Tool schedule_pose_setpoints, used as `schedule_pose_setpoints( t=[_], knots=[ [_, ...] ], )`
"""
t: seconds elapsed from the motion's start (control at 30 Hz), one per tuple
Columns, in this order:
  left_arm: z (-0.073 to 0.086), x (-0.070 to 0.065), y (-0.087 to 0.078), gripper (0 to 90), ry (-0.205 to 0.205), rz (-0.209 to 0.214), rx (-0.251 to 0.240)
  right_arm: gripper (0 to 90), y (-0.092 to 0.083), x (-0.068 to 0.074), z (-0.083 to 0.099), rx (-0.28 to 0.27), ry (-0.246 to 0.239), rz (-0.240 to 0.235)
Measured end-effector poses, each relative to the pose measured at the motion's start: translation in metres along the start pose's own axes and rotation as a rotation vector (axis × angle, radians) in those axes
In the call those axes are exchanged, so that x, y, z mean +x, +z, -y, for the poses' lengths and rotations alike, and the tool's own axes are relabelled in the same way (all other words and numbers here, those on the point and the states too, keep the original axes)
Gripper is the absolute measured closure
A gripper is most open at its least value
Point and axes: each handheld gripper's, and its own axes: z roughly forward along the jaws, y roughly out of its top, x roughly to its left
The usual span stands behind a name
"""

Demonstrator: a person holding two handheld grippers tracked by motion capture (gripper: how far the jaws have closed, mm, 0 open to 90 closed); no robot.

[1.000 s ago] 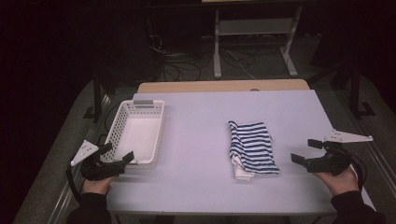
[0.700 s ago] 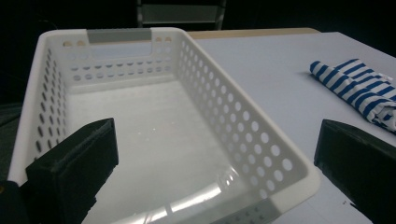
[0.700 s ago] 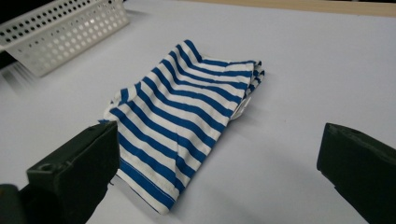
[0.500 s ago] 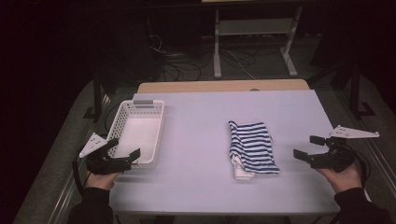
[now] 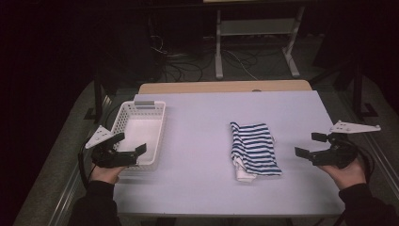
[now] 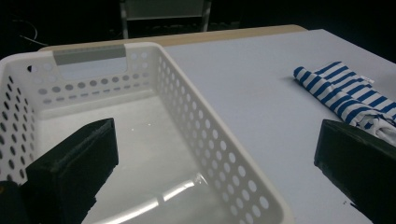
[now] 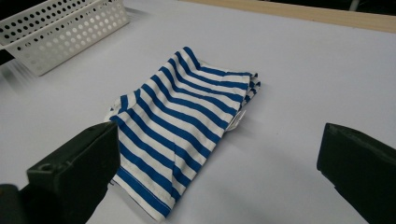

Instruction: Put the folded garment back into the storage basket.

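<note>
White table (image 5: pixel 202 117), folded striped cloth (image 5: pixel 254 149) lying between white basket (image 5: pixel 155 113) and right gripper (image 5: pixel 314 146), both grippers' fingers spread open, left gripper (image 5: pixel 129 143) over basket

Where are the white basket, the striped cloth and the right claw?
white basket (image 5: pixel 123 123), high view, left rim.
striped cloth (image 7: pixel 187 116), right gripper view, middle of the fold.
right claw (image 5: pixel 311 145), high view, between its fingertips.

Basket (image 5: pixel 139 123): near table's (image 5: pixel 202 197) left edge
Cloth (image 5: pixel 254 149): right of centre
Left gripper (image 5: pixel 130 145): gaping, at basket's near end
Right gripper (image 5: pixel 310 144): gaping, right edge
</note>
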Motion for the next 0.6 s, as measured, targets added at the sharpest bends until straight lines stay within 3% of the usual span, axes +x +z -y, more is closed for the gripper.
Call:
schedule_pose_setpoints(
  t=[0.6],
  knots=[
    [-0.023, -0.019, 0.030, 0.0, 0.020, 0.054, 0.037, 0.0, 0.013, 0.005, -0.005, 0.063, -0.018, -0.017]
  ],
)
